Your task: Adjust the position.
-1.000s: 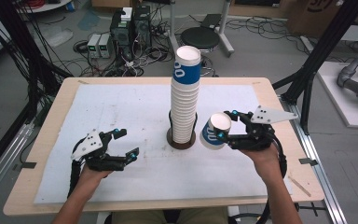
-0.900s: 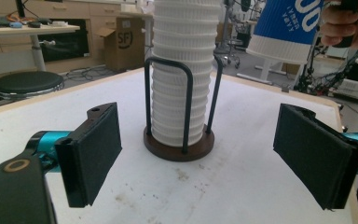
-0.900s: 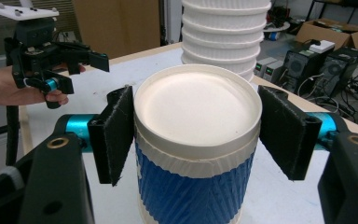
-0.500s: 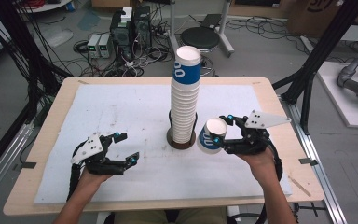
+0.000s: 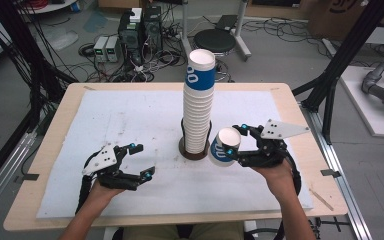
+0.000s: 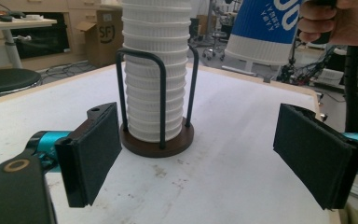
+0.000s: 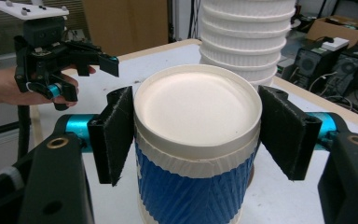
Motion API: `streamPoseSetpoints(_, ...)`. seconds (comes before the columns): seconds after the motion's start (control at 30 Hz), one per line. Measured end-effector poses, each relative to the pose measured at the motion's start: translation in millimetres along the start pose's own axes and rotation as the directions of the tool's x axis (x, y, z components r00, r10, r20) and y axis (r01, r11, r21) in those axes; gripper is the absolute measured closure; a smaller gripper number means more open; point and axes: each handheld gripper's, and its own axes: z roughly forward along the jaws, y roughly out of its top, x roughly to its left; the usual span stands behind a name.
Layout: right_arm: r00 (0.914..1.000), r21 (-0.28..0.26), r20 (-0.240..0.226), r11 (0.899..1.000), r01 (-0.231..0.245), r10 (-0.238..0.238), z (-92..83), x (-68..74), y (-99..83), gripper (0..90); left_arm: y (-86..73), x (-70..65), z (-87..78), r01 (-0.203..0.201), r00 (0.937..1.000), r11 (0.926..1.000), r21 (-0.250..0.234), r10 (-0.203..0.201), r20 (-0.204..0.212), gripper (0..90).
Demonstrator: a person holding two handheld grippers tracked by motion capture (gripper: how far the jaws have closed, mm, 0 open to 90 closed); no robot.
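A tall stack of white paper cups (image 5: pixel 198 100), topped by a blue-sleeved one, stands in a dark wire holder (image 5: pixel 183 148) at the table's middle. My right gripper (image 5: pixel 235 140) is shut on a blue-and-white paper cup (image 5: pixel 224 146) and holds it tilted in the air just right of the stack. In the right gripper view the cup (image 7: pixel 196 154) shows its white bottom between the pads (image 7: pixel 116 135), with the stack (image 7: pixel 247 32) behind. My left gripper (image 5: pixel 144 161) hovers open and empty over the mat at the front left. Its view looks between its wide-apart jaws at the holder (image 6: pixel 156 140).
A white mat (image 5: pixel 130 120) covers most of the wooden table (image 5: pixel 55 150). Black frame posts (image 5: pixel 330 85) stand at the table's right and left. Computers and cables lie on the floor (image 5: pixel 130 45) beyond the far edge, beside a black stool (image 5: pixel 215 40).
The held cup has drifted slightly down and left, toward the foot of the stack. The left gripper has edged a little to the right.
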Motion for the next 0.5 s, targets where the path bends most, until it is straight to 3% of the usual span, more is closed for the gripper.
streamPoseSetpoints(0.2,0.9994,0.005,-0.034,1.0,0.01,-0.01,5.9,6.4,0.3,31.2,4.2,-6.5,6.9,-0.01,0.9981,1.0,0.002,0.009,0.061,14.8)
streamPoseSetpoints(0.5,0.9949,0.009,-0.1,1.0,0.013,-0.012,18.8,16.8,-1.4,31.2,13.5,-24.8,35.8,-0.057,0.9827,0.9979,0.029,0.051,0.178,14.8)
